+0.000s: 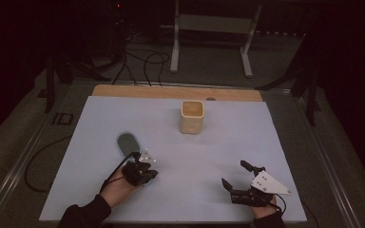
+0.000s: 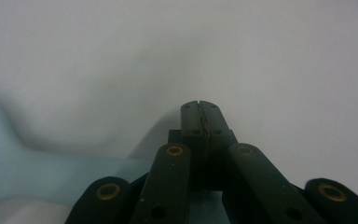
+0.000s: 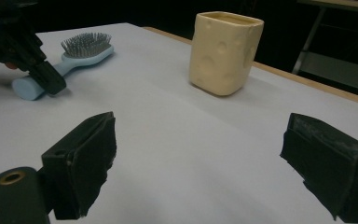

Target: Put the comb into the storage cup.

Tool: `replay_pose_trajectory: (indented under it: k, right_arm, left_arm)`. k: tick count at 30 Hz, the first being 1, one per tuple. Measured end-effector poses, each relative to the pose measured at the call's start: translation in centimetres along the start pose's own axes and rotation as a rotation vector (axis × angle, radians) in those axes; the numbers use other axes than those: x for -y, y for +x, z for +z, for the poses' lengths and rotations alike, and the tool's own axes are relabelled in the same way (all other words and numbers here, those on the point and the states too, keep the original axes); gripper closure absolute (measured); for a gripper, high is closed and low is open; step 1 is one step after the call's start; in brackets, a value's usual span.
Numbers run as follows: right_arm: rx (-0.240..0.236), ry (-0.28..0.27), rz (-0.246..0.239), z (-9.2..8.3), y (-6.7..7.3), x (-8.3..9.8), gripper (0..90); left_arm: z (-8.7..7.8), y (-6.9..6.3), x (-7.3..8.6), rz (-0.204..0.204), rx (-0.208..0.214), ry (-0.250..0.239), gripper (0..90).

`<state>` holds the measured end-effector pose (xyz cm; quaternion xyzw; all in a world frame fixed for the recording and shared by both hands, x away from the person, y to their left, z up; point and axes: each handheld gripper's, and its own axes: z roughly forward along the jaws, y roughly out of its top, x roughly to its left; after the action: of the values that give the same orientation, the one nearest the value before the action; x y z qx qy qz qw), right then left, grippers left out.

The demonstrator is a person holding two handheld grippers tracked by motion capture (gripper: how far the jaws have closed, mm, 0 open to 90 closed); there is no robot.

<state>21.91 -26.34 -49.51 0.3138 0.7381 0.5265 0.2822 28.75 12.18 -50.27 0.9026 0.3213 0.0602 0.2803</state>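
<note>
A light-blue hairbrush with dark bristles lies left of the middle of the pale sheet, bristles up. In the right gripper view the hairbrush shows its round handle end toward me. My left gripper is shut with nothing between its jaws, and its tip rests down beside the handle end, against it or nearly so. In the left gripper view the shut left gripper points at bare sheet, with the blue handle at lower left. My right gripper stands open and empty near the front right; its pads face the cup.
A cream, dimpled square cup stands upright at the back middle of the sheet, also seen as the cup in the right gripper view. The pale sheet covers a wooden table. Cables and a metal frame lie on the floor beyond.
</note>
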Motion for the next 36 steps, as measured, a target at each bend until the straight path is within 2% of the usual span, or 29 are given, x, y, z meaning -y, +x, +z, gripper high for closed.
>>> replay_pose_trajectory:
  k: [7, 19, 21, 27, 31, 36]
  right_arm:
    - [0.001, -0.002, 0.004, 0.0, 0.0, 0.0, 9.5]
    - [0.004, -0.001, 0.006, 0.0, 0.0, 0.0, 9.5]
    - [0.004, 0.003, -0.003, 0.0, 0.0, 0.0, 9.5]
    - [0.003, 0.005, -0.003, 0.1, 0.0, 0.0, 9.5]
    - [0.003, 0.001, 0.007, 0.0, 0.0, 0.0, 9.5]
    - [0.004, 0.001, 0.002, 0.1, 0.0, 0.0, 9.5]
  left_arm:
    - [-1.2, 0.4, 1.7, -0.003, -0.019, 0.037, 90.0]
    - [-3.5, 1.3, 4.6, -0.047, -0.048, 0.066, 90.0]
    - [-3.8, 1.3, 5.0, -0.037, -0.050, 0.078, 90.0]
    - [-4.7, 1.8, 6.1, -0.046, -0.076, 0.099, 90.0]
    - [-5.3, 2.3, 6.8, -0.063, -0.100, 0.112, 90.0]
    - [-5.9, 3.1, 7.6, -0.090, -0.109, 0.115, 90.0]
